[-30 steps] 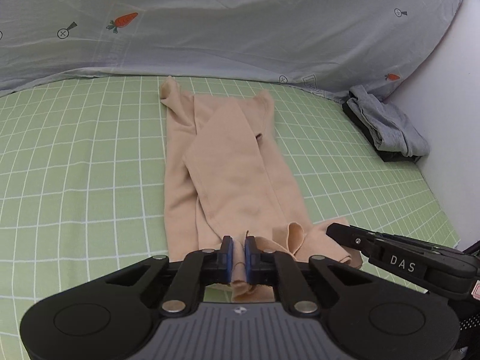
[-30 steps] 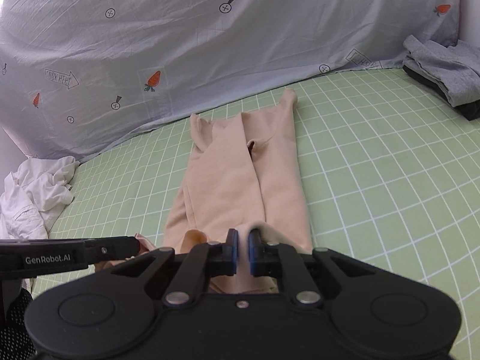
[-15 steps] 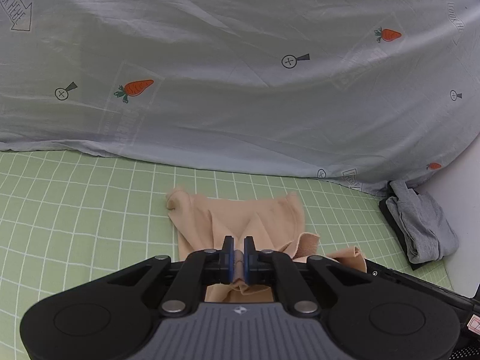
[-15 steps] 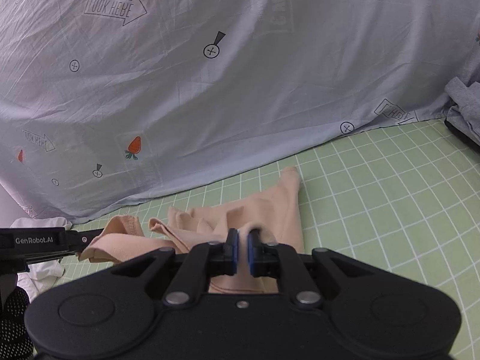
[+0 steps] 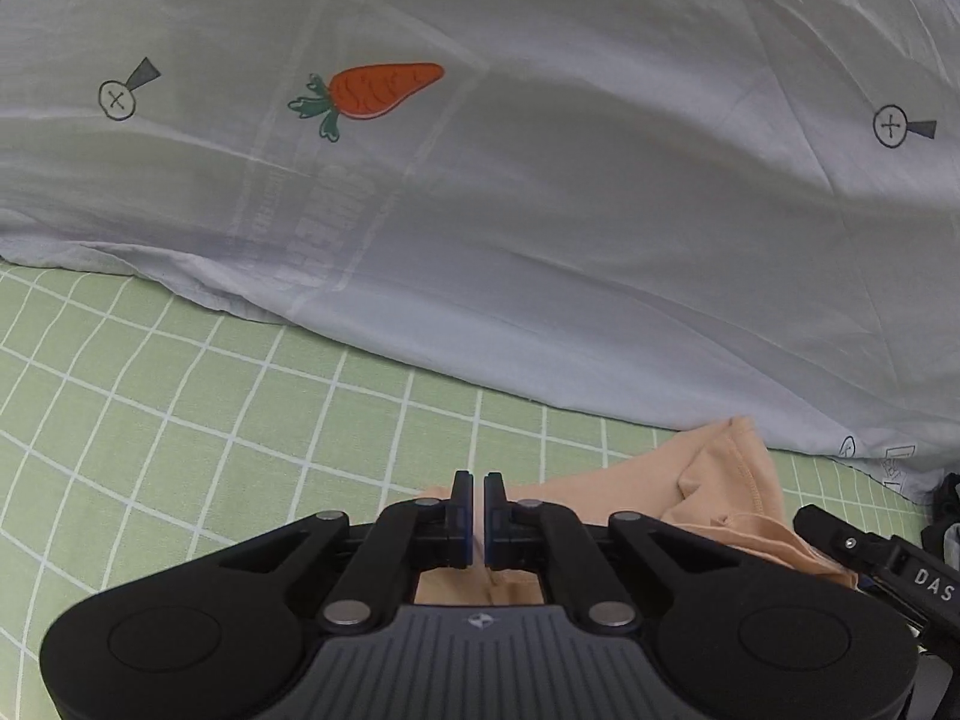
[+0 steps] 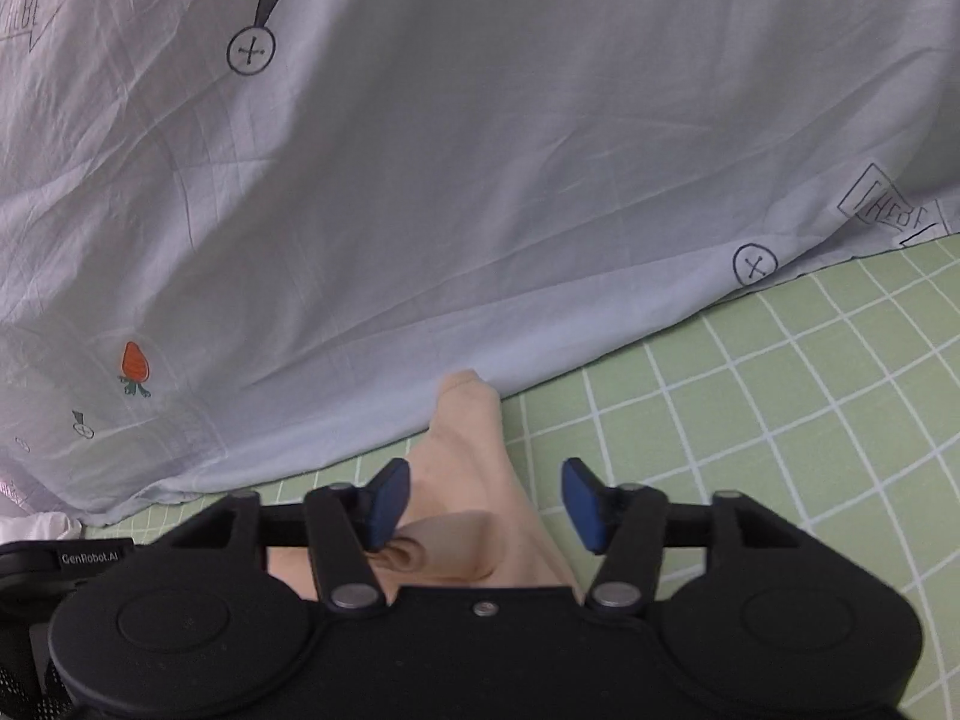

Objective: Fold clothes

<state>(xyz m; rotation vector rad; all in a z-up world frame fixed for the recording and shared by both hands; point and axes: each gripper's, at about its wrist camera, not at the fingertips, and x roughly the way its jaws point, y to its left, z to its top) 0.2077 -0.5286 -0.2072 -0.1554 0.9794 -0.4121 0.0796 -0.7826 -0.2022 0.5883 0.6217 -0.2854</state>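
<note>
- My right gripper (image 6: 486,504) tips down over the soft tan garment (image 6: 474,480), jaws opening wide, gripping nothing.
- My left gripper (image 5: 477,510) tips down beside it, jaws opening a crack, empty.

Low wrist views toward quilt (image 5: 540,210)

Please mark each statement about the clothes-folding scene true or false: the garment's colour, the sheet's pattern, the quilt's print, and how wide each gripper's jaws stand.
1. The garment is peach-coloured. True.
2. The bed sheet under it is plain blue. False: it is light green with a white grid.
3. The pale quilt behind the garment has a carrot print. True.
4. The right gripper is clamped shut on the garment. False: its jaws stand wide and are opening, and the cloth lies loose between them.
5. The left gripper has the wider gap. False: its gap is a narrow slit, just starting to open.
</note>
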